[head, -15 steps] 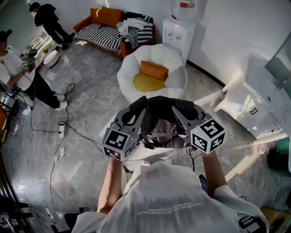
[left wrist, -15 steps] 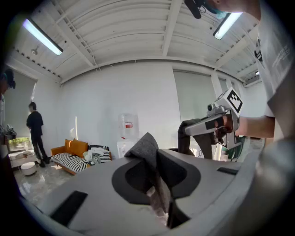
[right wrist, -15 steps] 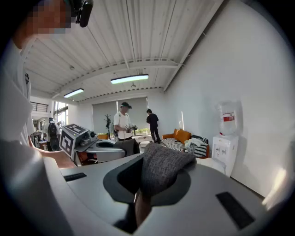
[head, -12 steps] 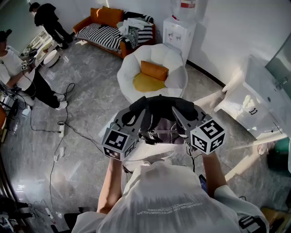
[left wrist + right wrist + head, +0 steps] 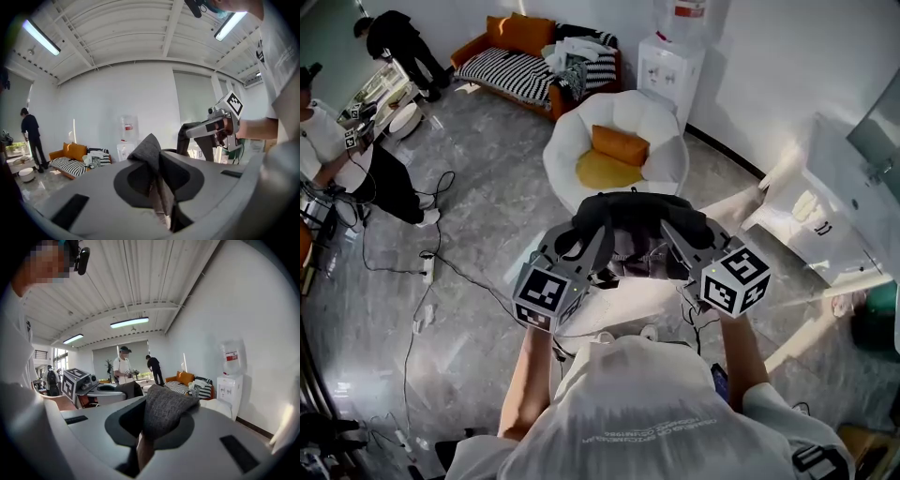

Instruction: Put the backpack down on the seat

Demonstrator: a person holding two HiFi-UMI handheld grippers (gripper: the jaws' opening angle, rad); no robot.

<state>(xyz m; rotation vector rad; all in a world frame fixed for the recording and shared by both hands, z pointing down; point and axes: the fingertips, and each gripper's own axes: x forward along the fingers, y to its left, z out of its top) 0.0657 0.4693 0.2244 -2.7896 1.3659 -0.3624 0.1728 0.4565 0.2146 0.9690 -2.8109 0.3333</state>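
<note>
The backpack [image 5: 630, 217] was held in the air on the near side of the white armchair [image 5: 661, 114], off its seat. The left claw [image 5: 589, 225] and the right claw [image 5: 672, 228] were each pinched almost closed on its grey fabric.

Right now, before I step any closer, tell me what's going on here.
A person holds a gripper in each hand and carries a dark backpack between them. The left gripper and the right gripper are each clamped on a fold of its grey fabric, and it hangs in the air in front of the person. The white round chair with an orange cushion stands just ahead; the backpack is not yet on its seat.
</note>
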